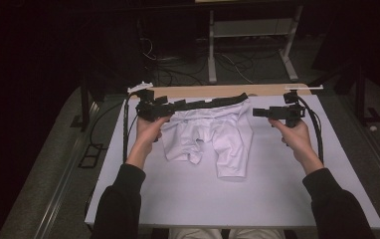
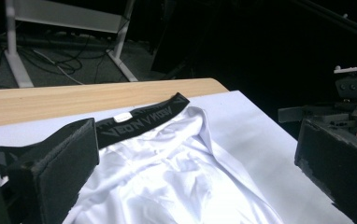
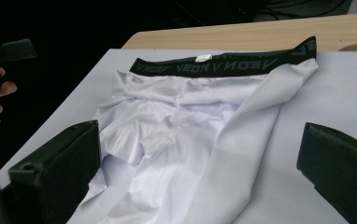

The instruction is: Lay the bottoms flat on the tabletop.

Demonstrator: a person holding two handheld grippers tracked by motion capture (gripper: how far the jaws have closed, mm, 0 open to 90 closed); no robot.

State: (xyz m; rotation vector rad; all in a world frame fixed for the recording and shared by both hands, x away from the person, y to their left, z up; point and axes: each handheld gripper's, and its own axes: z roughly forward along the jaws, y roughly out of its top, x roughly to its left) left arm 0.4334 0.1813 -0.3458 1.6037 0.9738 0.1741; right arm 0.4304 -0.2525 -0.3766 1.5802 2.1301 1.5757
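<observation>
White shorts flat on the surface, black waistband at far edge. Left gripper and right gripper: jaws wide, empty. Risk: pinching only 1 fabric layer, bunching the fold.

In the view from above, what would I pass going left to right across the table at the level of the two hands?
Left gripper → white shorts with the black waistband → right gripper, held apart from the cloth, all on the table.
</observation>
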